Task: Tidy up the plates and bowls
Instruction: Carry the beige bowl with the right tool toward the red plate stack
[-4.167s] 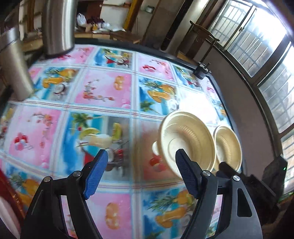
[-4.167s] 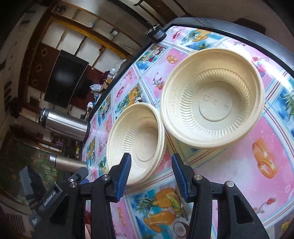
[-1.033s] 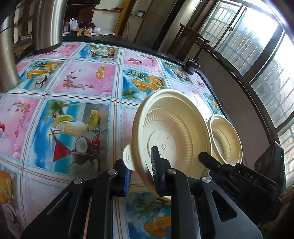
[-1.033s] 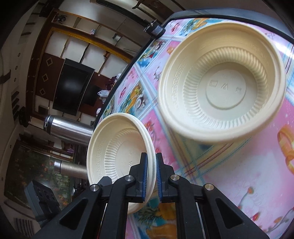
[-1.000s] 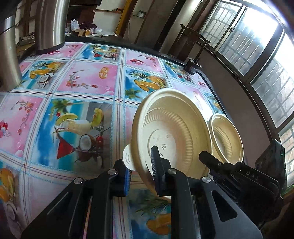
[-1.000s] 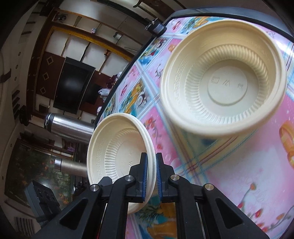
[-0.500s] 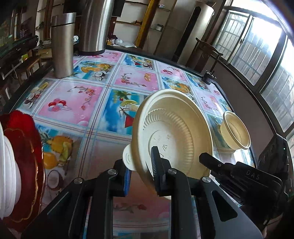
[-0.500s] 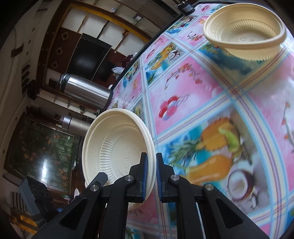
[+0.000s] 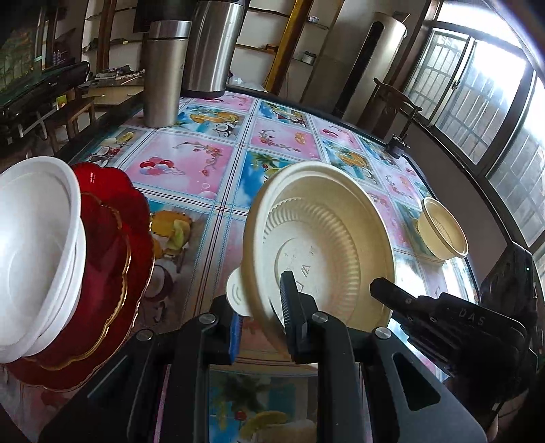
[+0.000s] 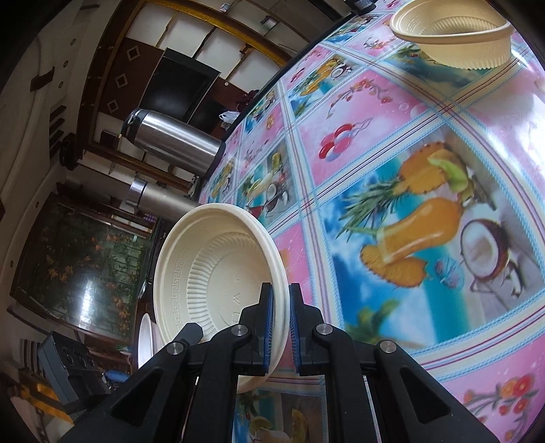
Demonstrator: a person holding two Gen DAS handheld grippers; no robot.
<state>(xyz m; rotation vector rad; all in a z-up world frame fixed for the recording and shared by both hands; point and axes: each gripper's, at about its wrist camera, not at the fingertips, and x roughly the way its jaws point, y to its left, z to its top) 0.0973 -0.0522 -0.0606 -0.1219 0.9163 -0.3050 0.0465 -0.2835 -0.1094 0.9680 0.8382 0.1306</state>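
A cream ribbed bowl (image 9: 323, 245) hangs tilted above the table, gripped from two sides. My left gripper (image 9: 262, 313) is shut on its near rim. My right gripper (image 10: 281, 317) is shut on the rim of the same bowl (image 10: 211, 272), and its black finger (image 9: 391, 293) shows at the bowl's right edge in the left wrist view. A second cream bowl (image 9: 442, 228) sits on the table at the far right, also seen as the cream bowl (image 10: 453, 30) at the top of the right wrist view. Stacked white bowls (image 9: 34, 238) rest on red gold-edged plates (image 9: 112, 238) at left.
The table (image 9: 190, 160) carries a bright fruit-print cloth. Two steel flasks (image 9: 163, 68) (image 9: 214, 44) stand at its far left corner. A small black object (image 9: 396, 144) sits at the far right edge. Windows and a wooden chair lie beyond.
The held cream bowl has been carried left, away from the second bowl, which now looks smaller and farther. The red plates with white bowls have come fully into view at left.
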